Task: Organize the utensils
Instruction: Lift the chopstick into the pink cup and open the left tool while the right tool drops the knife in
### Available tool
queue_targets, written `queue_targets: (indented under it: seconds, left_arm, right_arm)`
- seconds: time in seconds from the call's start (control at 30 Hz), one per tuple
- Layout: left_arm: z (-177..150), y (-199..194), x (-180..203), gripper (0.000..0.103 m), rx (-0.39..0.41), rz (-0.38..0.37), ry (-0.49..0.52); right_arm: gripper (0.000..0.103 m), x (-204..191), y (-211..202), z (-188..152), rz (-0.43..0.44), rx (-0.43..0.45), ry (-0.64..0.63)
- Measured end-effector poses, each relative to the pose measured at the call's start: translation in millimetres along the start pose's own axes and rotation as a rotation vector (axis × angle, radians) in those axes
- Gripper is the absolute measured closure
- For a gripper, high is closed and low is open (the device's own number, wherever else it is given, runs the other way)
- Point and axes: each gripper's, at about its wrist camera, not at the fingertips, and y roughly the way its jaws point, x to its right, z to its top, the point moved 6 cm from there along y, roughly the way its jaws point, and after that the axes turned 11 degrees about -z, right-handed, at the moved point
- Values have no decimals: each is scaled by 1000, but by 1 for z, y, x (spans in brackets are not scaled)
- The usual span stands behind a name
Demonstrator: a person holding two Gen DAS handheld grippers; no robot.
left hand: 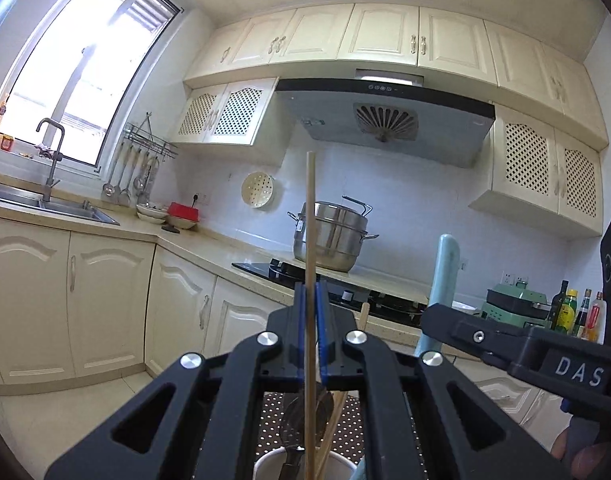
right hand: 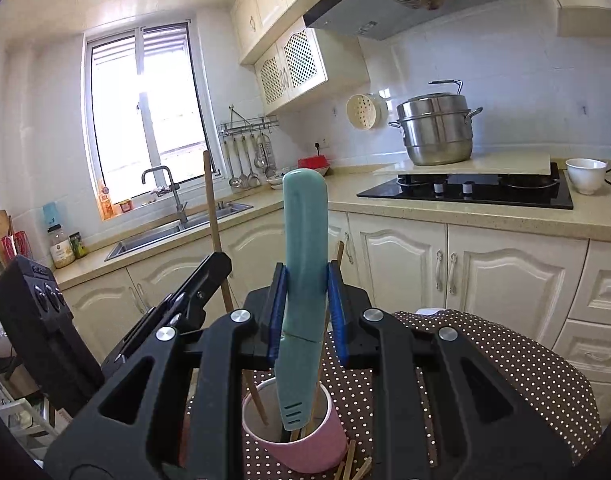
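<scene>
My left gripper (left hand: pixel 314 286) is shut on a thin wooden chopstick (left hand: pixel 310 216) that stands upright, its lower end in the pink cup (left hand: pixel 265 464) below. My right gripper (right hand: pixel 305 276) is shut on a teal sheathed knife (right hand: pixel 305 232), held upright with its lower end inside the pink cup (right hand: pixel 305 444). The cup stands on a brown polka-dot cloth (right hand: pixel 505 360) and holds other chopsticks and a dark utensil. The left gripper (right hand: pixel 221 264) with its chopstick (right hand: pixel 211 200) shows at left in the right wrist view. The right gripper (left hand: pixel 437 316) and the knife (left hand: pixel 445 272) show at right in the left wrist view.
Loose chopsticks (right hand: pixel 353 464) lie on the cloth beside the cup. Behind are a counter with a sink (right hand: pixel 177 228), a black hob (right hand: pixel 465 192), a steel steamer pot (right hand: pixel 437 128) and a white bowl (right hand: pixel 585 174).
</scene>
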Motion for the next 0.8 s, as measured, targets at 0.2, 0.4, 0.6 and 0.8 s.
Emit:
queue_targets:
  seconds: [0.2, 0.4, 0.6, 0.8]
  left_arm:
    - [-20, -5, 2, 97, -73, 2, 39]
    - [-27, -11, 3, 75, -128, 10, 55]
    - [-25, -20, -4, 61, -169, 53, 47]
    - [-22, -32, -17, 53, -228, 110, 43]
  right_arm:
    - [82, -5, 8, -17, -3, -32, -17]
    - [82, -9, 5, -23, -4, -47, -24]
    - [82, -13, 0, -26, -4, -50, -30]
    - [82, -16, -1, -31, -10, -65, -32]
